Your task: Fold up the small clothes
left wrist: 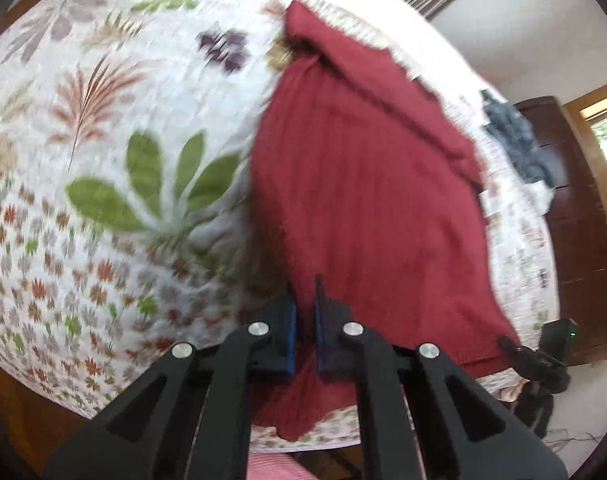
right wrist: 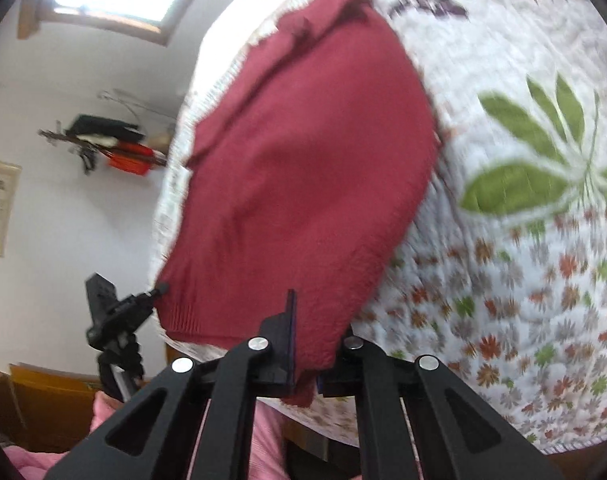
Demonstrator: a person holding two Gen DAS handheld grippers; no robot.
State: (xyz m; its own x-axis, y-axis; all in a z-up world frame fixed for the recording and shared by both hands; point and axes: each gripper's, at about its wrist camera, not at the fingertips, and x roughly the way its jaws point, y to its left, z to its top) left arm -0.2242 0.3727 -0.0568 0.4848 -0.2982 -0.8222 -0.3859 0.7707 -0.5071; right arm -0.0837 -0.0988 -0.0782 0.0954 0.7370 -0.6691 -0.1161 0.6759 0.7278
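Each hand-held gripper, left (left wrist: 303, 320) and right (right wrist: 305, 344), pinches a near hem corner of the red sweater (left wrist: 367, 184) lying on the floral quilt (left wrist: 103, 160); lift both corners evenly, keeping the hem taut.

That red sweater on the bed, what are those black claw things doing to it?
A person is folding the red sweater on the flowery quilt, using two hand-held grippers. The left gripper and the right gripper each pinch the sweater's near hem, one at each bottom corner. One sleeve already looks folded in across the body. The rest of the sweater lies on the quilt, near the bed's edge. The pictures are blurry, so things seem to be moving.
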